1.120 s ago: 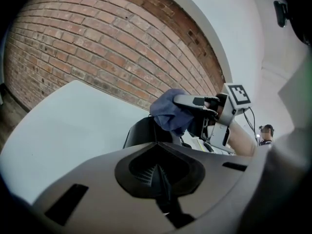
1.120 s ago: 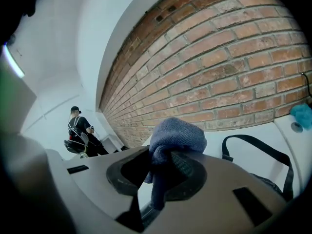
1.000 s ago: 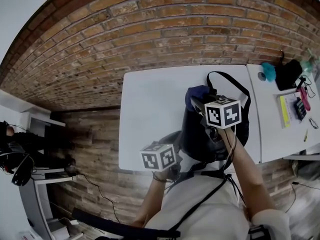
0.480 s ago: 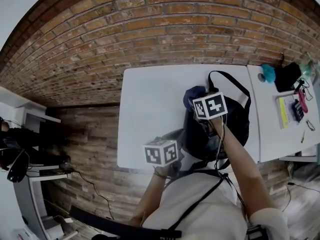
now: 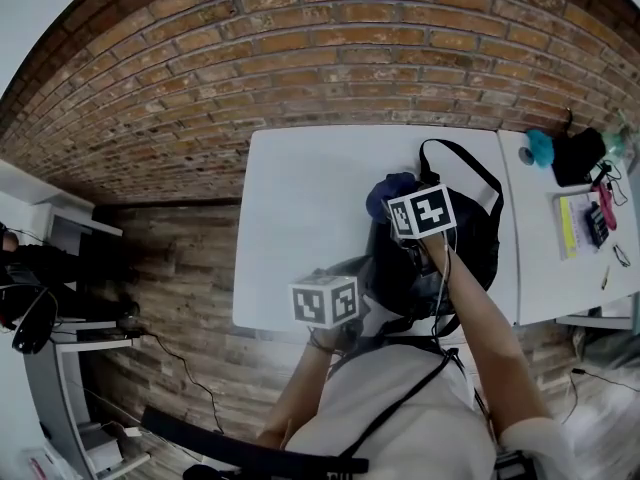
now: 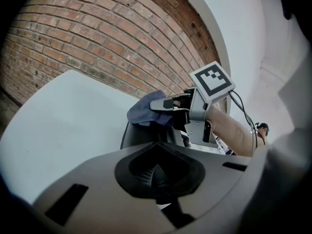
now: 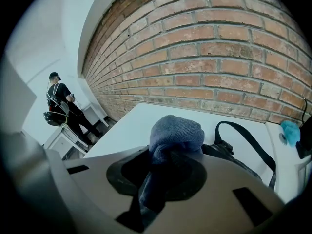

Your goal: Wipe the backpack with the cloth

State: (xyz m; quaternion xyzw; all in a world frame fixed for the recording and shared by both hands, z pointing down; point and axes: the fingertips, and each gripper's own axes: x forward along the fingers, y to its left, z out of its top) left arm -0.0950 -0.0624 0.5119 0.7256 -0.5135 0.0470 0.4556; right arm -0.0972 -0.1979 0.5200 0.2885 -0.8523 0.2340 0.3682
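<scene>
A black backpack (image 5: 470, 243) lies on the white table (image 5: 300, 218), near its front right corner, strap looped toward the wall. My right gripper (image 5: 400, 208) is over the backpack's top, shut on a bunched blue cloth (image 5: 390, 190) that rests against the bag. In the right gripper view the cloth (image 7: 176, 130) bulges out of the jaws above the backpack (image 7: 234, 161). My left gripper (image 5: 345, 313) sits at the bag's near left edge by the table front. In the left gripper view its jaws (image 6: 157, 174) pinch dark material, apparently the backpack (image 6: 141, 136).
A second table (image 5: 545, 268) adjoins on the right, carrying a teal object (image 5: 537, 145), a black pouch (image 5: 577, 150) and a yellow sheet (image 5: 569, 218). A brick wall (image 5: 350, 58) backs both tables. A person in black (image 7: 59, 99) stands far off to the left.
My right gripper has slid the cloth a little left and toward the wall across the backpack's top. The left gripper has hardly moved.
</scene>
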